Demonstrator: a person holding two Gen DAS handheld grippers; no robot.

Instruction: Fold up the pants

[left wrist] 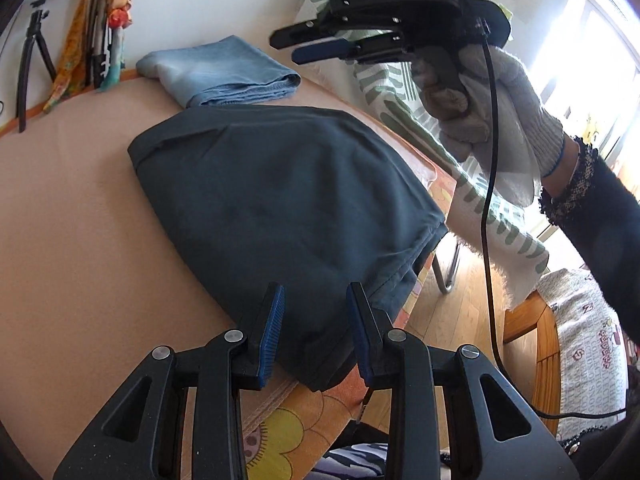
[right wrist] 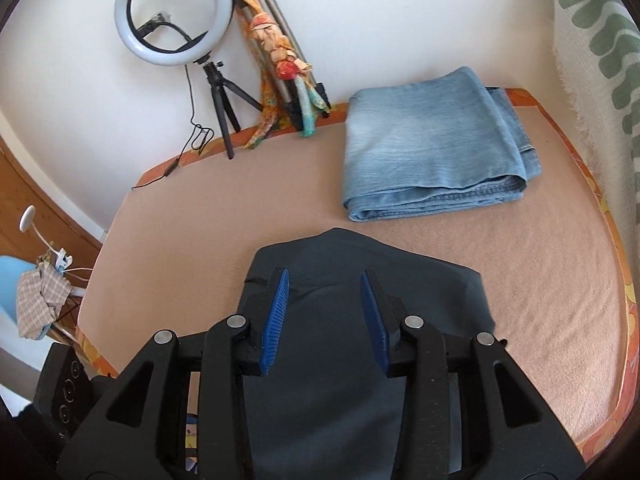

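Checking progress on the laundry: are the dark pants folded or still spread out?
Folded: the dark pants lie as a compact layered rectangle.

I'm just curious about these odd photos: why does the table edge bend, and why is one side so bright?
Left wrist view: a window at the right edge is blown out to white, and the gloved hand beside it catches glare. Right wrist view: even, soft light, with only slight blur on the folded jeans. In both, the fisheye lens curves the table's rim.
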